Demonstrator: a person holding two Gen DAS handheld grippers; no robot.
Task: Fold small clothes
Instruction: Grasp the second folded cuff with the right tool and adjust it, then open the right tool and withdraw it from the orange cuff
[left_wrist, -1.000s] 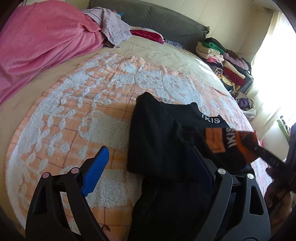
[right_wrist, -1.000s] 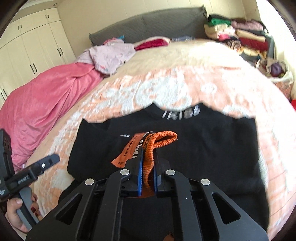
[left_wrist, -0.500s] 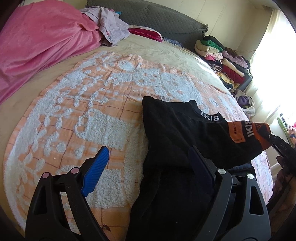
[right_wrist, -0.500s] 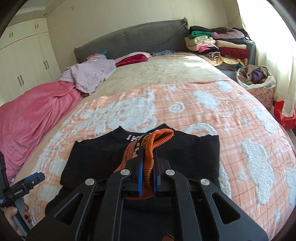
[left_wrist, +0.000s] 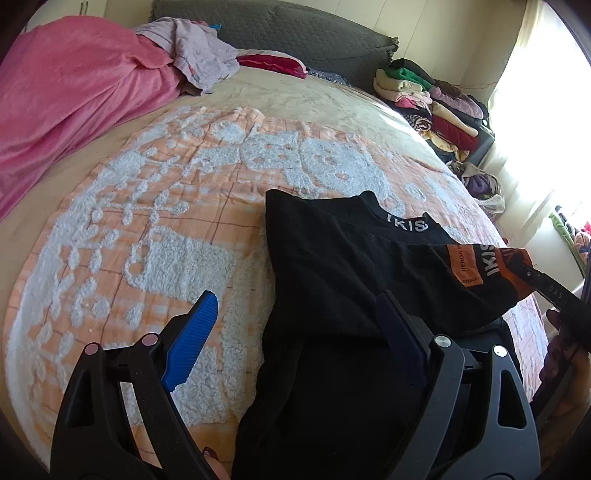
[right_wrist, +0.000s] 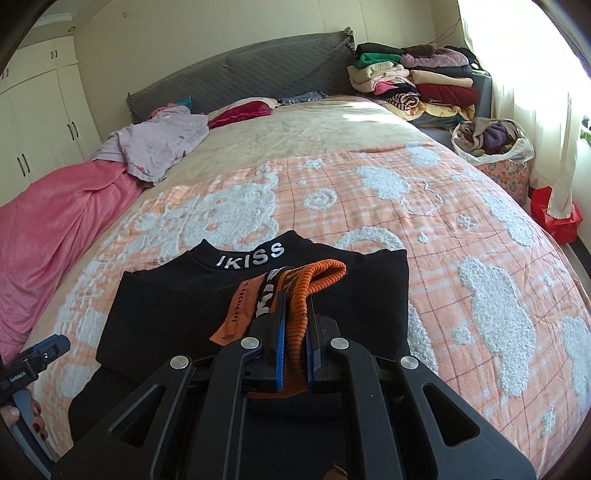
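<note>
Black top's (right_wrist: 192, 295) lower part — behind the gripper frames, off-frame.

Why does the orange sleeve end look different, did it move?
Yes. The right gripper carried the orange cuff rightward across the black top, away from the pink blanket.

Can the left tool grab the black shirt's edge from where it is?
Probably yes. The left tool is open and holds nothing, and the black shirt lies right ahead on the blanket with nothing between them.

Daylight enters from window (right_wrist: 576, 74) at 2 o'clock, blown out there. Bed (right_wrist: 369, 147) evenly bright. Fisheye bending and dark vignette at all edges. Focus sharp.
</note>
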